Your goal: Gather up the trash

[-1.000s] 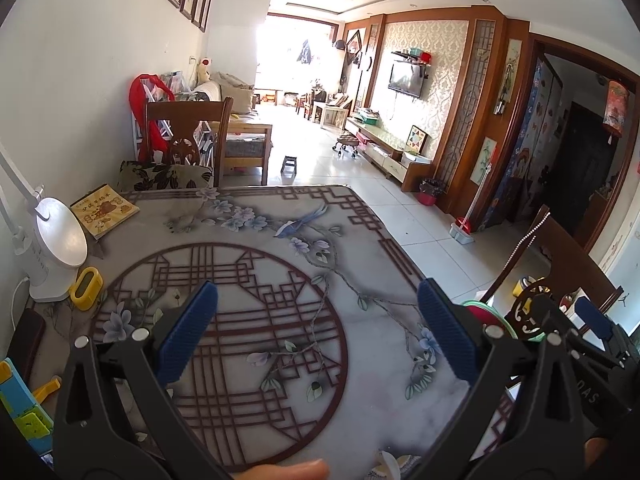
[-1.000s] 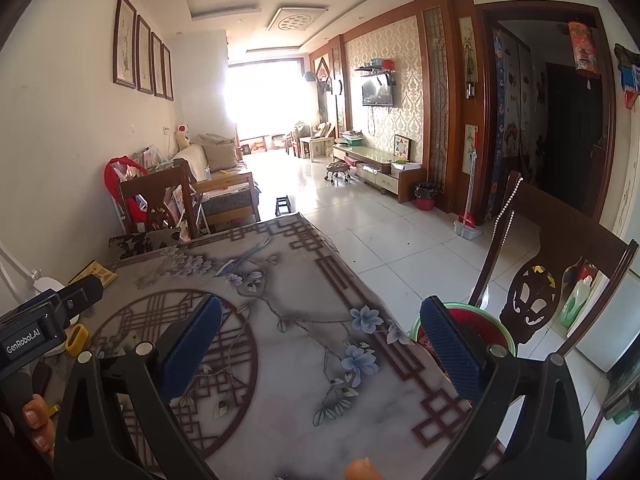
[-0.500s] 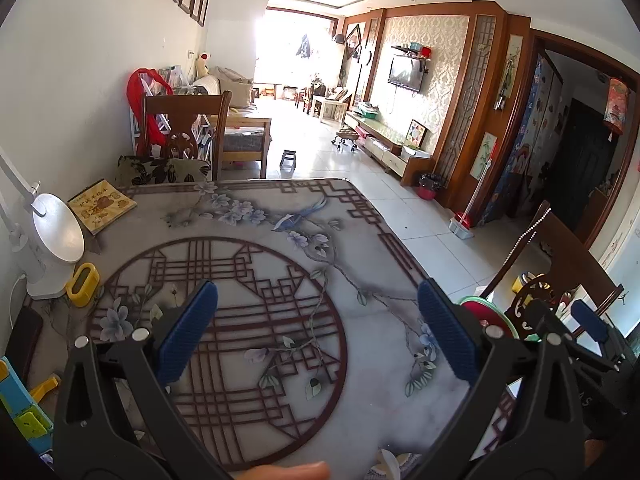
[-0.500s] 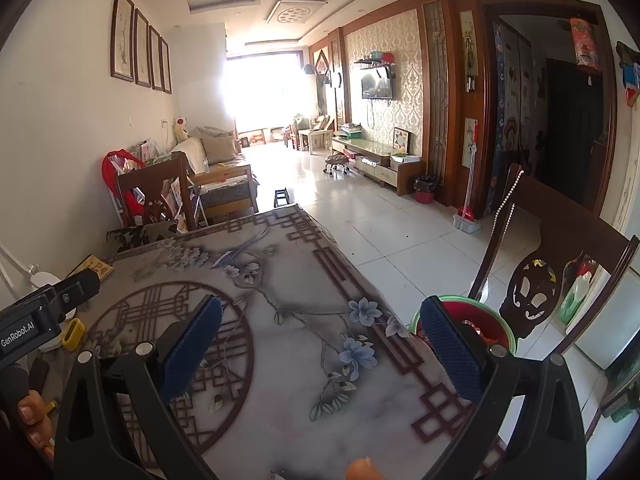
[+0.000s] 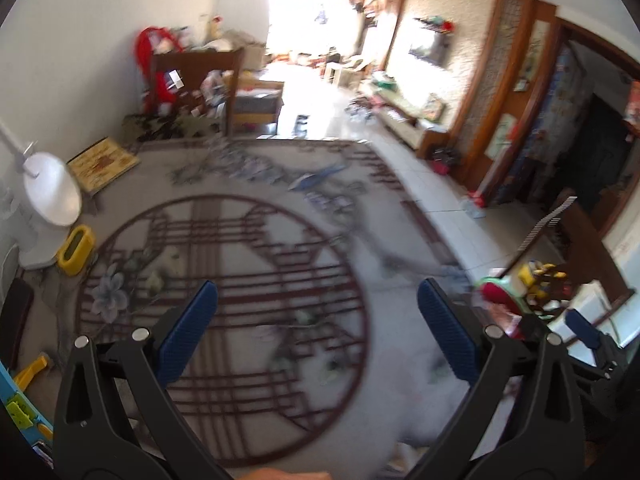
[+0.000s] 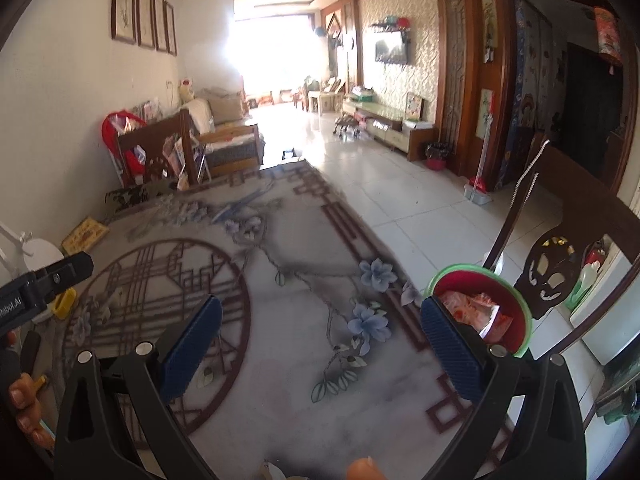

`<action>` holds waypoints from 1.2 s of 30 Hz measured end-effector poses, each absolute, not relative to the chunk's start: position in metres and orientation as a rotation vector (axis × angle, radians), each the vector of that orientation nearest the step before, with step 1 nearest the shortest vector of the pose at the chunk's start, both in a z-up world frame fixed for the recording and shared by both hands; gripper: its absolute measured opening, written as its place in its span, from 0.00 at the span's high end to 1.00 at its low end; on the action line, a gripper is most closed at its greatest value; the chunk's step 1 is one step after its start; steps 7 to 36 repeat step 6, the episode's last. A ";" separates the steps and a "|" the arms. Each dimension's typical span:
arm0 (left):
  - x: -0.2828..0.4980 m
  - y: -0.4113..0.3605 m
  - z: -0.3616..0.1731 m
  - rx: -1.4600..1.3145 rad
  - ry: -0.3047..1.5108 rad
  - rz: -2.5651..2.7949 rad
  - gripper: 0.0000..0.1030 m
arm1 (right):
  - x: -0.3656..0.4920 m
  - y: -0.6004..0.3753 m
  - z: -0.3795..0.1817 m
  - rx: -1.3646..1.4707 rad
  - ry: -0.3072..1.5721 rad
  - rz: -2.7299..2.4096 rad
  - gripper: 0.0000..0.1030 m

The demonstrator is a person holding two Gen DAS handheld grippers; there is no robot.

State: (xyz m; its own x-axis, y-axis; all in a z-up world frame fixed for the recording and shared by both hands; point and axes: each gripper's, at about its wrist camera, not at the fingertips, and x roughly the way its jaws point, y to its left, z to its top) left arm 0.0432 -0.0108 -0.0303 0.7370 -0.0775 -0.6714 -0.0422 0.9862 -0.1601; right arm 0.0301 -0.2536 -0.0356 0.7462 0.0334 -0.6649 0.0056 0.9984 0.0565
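A round bin with a green rim and red inside point(image 6: 480, 308) stands on the floor past the table's right edge, with crumpled red-and-white wrappers point(image 6: 474, 312) in it. It shows blurred in the left wrist view point(image 5: 500, 300). My left gripper point(image 5: 318, 336) is open and empty above the patterned table point(image 5: 248, 264). My right gripper point(image 6: 320, 348) is open and empty above the table's right part point(image 6: 304, 288), its right fingertip in front of the bin. No loose trash shows on the table.
A white lamp point(image 5: 48, 200), a yellow holder point(image 5: 76, 244), a book point(image 5: 102, 164) and toys point(image 5: 24, 392) lie along the table's left side. Wooden chairs stand at the far end point(image 6: 160, 152) and at the right point(image 6: 560, 264). The left gripper's body point(image 6: 44, 284) is at left.
Both views have tilted down and dropped slightly toward the table. The left wrist view is now motion-blurred. Both grippers stay open and empty.
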 end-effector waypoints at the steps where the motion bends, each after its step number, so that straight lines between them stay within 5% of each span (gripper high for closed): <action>1: 0.048 -0.002 -0.042 -0.166 0.758 0.022 0.05 | 0.040 -0.250 -0.050 0.030 0.761 0.025 0.06; 6: 0.064 0.063 -0.110 -0.186 0.865 0.237 0.05 | 0.085 -0.232 -0.116 -0.035 0.873 0.100 0.06; 36: 0.064 0.063 -0.110 -0.186 0.865 0.237 0.05 | 0.085 -0.232 -0.116 -0.035 0.873 0.100 0.06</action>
